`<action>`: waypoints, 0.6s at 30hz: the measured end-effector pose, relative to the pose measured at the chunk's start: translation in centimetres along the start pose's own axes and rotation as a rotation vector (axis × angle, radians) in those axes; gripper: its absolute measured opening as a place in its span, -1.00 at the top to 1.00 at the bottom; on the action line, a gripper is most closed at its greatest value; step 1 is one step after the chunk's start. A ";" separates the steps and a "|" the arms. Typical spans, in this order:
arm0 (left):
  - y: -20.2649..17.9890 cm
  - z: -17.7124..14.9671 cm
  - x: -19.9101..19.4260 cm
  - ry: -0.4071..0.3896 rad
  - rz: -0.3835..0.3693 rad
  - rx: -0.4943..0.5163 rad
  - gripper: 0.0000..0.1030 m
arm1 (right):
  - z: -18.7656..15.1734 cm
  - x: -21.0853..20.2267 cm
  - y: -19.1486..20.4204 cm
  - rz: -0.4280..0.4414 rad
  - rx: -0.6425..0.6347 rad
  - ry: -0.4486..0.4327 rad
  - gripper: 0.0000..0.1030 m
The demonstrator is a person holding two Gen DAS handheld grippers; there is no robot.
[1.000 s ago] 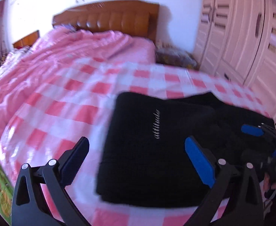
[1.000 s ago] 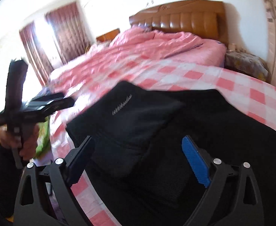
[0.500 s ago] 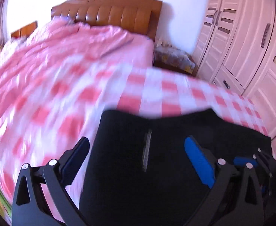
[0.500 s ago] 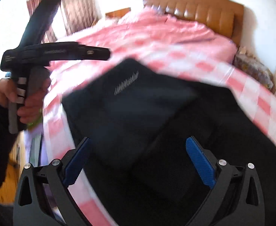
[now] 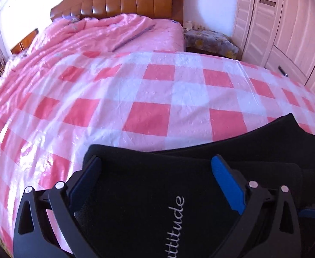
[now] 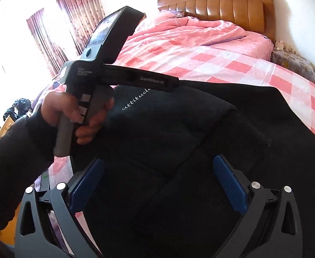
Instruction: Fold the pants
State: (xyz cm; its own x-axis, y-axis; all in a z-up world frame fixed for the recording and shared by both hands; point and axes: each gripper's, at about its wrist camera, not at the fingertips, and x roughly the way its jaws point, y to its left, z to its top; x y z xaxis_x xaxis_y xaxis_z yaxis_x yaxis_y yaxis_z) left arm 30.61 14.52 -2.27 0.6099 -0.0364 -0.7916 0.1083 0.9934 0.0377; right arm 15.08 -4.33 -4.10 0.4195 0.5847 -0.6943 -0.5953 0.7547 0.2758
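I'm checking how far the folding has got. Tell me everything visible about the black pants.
The black pants lie on the pink-checked bed cover near its front edge, a dark, soft-looking knit. One folded section rests on top of a wider layer, its edges slightly askew. White script reading "attitude" runs across the top panel. Both grippers' open jaws are over the pants; whether they touch is unclear.

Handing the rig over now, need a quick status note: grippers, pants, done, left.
Left gripper: open, empty, over the folded part with the "attitude" lettering.
Right gripper: jaws just opened wide, nothing between the pads, over the lower layers.
Black pants: on the checked sheet at the bed's near edge, folded over in layers.
Left: judge whether another fold or squaring up is needed.
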 end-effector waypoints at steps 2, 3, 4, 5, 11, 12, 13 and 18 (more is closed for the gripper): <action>0.3 0.0 -0.5 -0.025 0.032 -0.014 -0.97 | 0.2 -0.4 -0.4 0.035 0.024 0.001 -0.92; 0.5 0.1 -1.2 -0.055 0.069 -0.035 -0.97 | 0.3 -0.9 -0.6 0.037 0.041 0.001 -0.89; 0.7 -0.1 -2.8 -0.104 0.107 -0.064 -0.97 | 0.3 -2.0 -0.6 -0.005 0.059 -0.002 -0.89; 0.9 -0.2 -4.6 -0.154 0.108 -0.094 -0.97 | 0.2 -3.1 -0.5 -0.048 0.061 -0.017 -0.89; -1.5 -5.2 -11.7 -0.224 0.018 -0.066 -0.97 | -3.4 -11.8 -2.9 -0.240 0.127 -0.142 -0.92; -2.5 -6.2 -11.5 -0.205 0.031 -0.032 -0.97 | -4.1 -12.3 -3.7 -0.248 0.168 -0.124 -0.92; -3.6 -7.5 -11.1 -0.187 0.058 0.002 -0.97 | -5.1 -12.7 -4.5 -0.268 0.204 -0.087 -0.92; -5.8 -11.3 -8.9 -0.118 0.114 0.052 -0.97 | -8.5 -12.4 -6.3 -0.444 0.209 0.039 -0.92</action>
State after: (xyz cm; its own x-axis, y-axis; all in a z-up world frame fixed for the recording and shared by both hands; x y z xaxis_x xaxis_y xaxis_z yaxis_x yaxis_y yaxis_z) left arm 15.68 10.27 -2.28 0.7083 0.0603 -0.7033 0.0721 0.9849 0.1571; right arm 7.79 -18.83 -2.85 0.5732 0.1844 -0.7984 -0.2128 0.9744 0.0723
